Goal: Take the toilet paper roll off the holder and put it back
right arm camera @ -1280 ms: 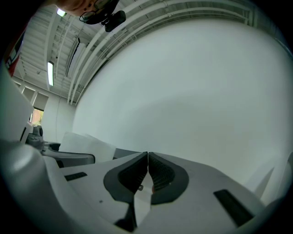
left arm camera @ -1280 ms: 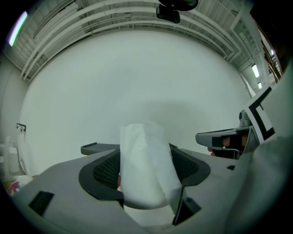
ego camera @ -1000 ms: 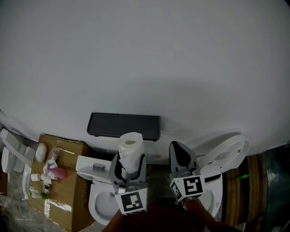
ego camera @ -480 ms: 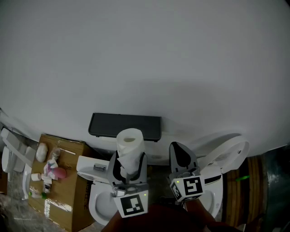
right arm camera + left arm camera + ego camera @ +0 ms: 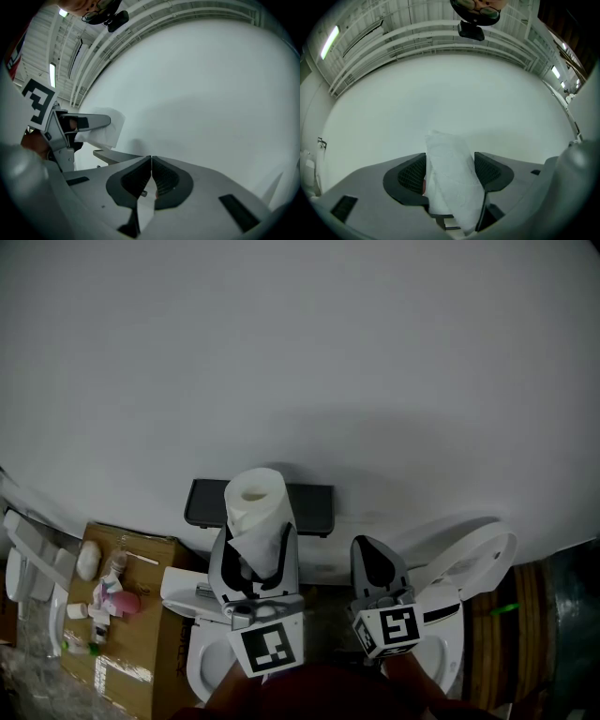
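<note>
roll (image 5: 255,507) sat upright, pinched betw left gripper (image 5: 450,171) jaws, held up in front of dark wall holder (image 5: 314,507), seemingly off it. right gripper (image 5: 151,176) was pressed together, empty. risk: loose tail sheet cd unwind, or soft roll slip if squeeze eased.

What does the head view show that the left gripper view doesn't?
Only the head view shows the right gripper, the black shelf on the wall, the cardboard box with small items on it, and two white toilets below.

Only the left gripper view shows a ceiling light strip and a dark camera overhead.

Both show the toilet paper roll clamped in the left gripper, in front of the white wall.
</note>
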{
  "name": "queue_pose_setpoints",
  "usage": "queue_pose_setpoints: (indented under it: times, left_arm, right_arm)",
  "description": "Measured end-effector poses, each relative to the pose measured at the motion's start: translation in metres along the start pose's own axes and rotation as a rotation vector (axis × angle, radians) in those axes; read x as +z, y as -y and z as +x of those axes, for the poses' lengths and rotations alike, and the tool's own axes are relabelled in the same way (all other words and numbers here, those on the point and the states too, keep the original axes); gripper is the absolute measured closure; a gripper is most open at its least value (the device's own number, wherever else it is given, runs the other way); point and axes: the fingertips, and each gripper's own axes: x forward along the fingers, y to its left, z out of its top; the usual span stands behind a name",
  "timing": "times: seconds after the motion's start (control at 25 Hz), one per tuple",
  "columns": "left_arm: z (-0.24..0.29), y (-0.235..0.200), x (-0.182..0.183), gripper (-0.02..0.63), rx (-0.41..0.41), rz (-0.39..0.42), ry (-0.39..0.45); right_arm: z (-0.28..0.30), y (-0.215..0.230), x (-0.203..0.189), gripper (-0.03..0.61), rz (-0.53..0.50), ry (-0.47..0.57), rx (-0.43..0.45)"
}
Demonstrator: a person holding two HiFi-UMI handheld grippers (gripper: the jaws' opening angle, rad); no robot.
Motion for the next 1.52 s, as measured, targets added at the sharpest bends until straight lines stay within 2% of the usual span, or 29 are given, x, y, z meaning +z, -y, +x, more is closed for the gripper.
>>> queue_pose_setpoints:
  times: [0.2,0.48,0.76,1.0,1.52]
  left_arm:
    - [0.025,-0.005,0.012,0.261,0.018,0.021,0.068]
    - [0.053,-0.009,0.002,0.261,0.042,0.029,0.103]
    - [0.064,-0.011,-0.027,0.261,0.069,0.014,0.101]
    - [0.059,-0.011,-0.035,0.265,0.093,0.010,0.082]
    - [0.049,-0.008,-0.055,0.267,0.080,-0.006,0.016]
  right_arm:
    - [0.001,0.003,-0.002,0.560,-0.002,-0.006,0.000]
    - [0.002,0.007,-0.003,0.560,0.015,-0.007,-0.017]
    - [0.006,0.007,-0.005,0.560,-0.010,-0.014,-0.004]
    - [0.009,0.006,-0.005,0.560,-0.005,-0.009,0.002]
    - [0.015,0.000,-0.008,0.560,0.012,-0.012,0.013]
